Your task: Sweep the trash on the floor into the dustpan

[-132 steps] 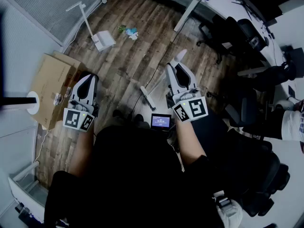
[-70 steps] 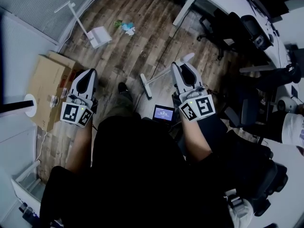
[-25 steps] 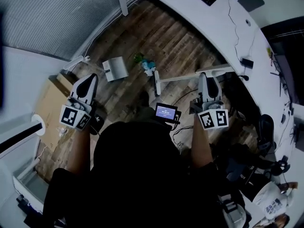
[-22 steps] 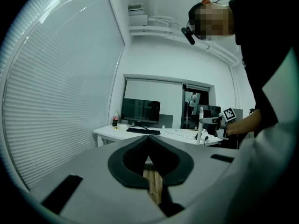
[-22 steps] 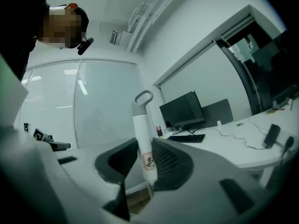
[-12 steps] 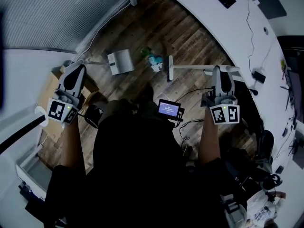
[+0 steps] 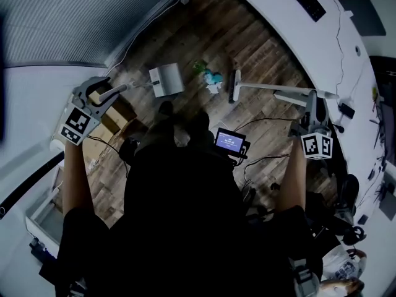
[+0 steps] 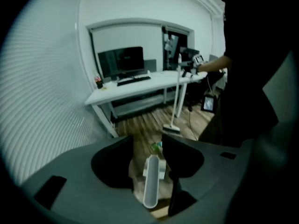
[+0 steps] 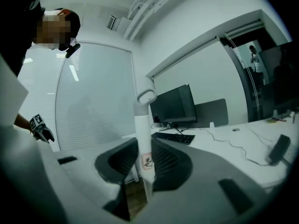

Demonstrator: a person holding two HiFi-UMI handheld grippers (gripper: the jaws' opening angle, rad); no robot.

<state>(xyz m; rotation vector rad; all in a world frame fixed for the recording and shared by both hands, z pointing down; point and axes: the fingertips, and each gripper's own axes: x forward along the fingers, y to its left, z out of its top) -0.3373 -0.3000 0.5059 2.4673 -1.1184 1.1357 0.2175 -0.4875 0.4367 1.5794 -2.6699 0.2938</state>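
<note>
The trash lies just beside the broom head, on its side facing the dustpan. The left gripper is opening around the dustpan handle without pressing it, and should probably clamp firmly to steady the pan. Then the right gripper, clenched on the broom handle, can sweep.

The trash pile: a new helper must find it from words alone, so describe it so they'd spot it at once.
Start at the wooden floor beside the long white desk. Between the white dustpan and the white broom head lies the trash, a small crumpled heap. It alone shows green and blue among those plain white tools.
</note>
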